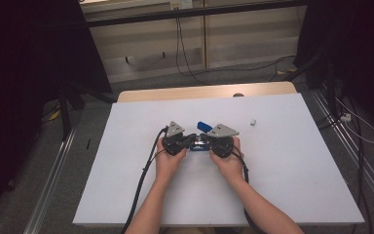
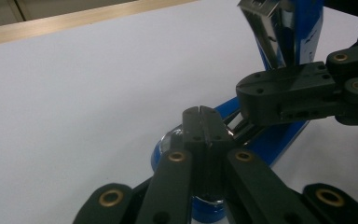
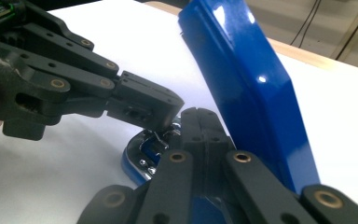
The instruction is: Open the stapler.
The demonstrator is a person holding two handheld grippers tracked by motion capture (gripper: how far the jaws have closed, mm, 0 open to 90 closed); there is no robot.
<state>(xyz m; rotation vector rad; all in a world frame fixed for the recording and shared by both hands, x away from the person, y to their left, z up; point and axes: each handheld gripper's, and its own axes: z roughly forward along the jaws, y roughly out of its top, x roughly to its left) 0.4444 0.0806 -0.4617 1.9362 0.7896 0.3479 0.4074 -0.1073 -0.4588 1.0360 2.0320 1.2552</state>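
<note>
tabletop [image 1: 126,195]: white, with a wooden strip along the far edge.

left tool [image 1: 181,140]: in the person's left hand [image 1: 168,161], touching the left end of the blue stapler. jaws clenched tight together, tips over the stapler's metal front end; in the left gripper view [image 2: 199,112] the two tips meet with no gap and nothing shows between them.

blue stapler [image 1: 200,141]: landmark, at the middle of the tabletop between the two tools. base lies flat; blue top arm [image 3: 251,93] is swung up and tilts away from the base, the metal magazine [image 2: 265,32] showing on its underside.

right tool [image 1: 213,141]: in the person's right hand [image 1: 230,163], touching the right end of the stapler, its jaws clenched, tips beside the raised arm [image 3: 200,114].

small white piece [image 1: 253,122]: on the tabletop, well to the right of the stapler and farther back; too small to identify.
</note>
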